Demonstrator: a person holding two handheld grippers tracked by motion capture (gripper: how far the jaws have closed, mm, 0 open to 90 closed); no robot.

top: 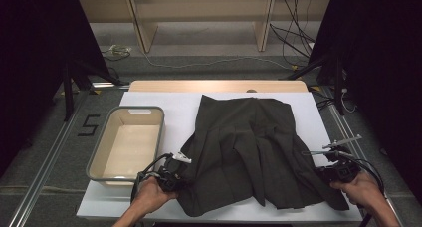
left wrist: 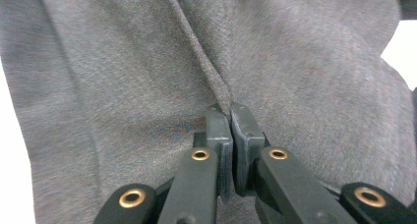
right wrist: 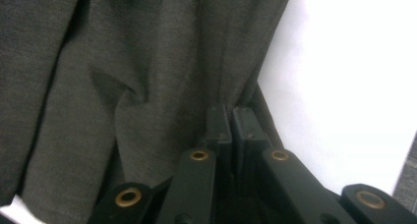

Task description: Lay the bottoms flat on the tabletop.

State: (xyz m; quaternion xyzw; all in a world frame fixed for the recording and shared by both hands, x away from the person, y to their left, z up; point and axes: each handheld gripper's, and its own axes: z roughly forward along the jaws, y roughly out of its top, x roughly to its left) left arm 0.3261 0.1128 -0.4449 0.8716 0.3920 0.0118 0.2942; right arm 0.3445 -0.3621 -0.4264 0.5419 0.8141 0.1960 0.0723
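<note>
A dark grey pleated skirt lies spread on the white board, waistband far, hem toward me. At the hem's near left corner my left gripper is shut on a fold of the grey fabric; its pads pinch a raised crease. My right gripper is shut on the skirt's near right edge, where the dark cloth bunches between the jaws beside bare white board.
A grey-rimmed beige bin stands empty on the left of the board. The wooden table edge runs behind the board. Cables lie on the floor beyond, and dark stands flank both sides.
</note>
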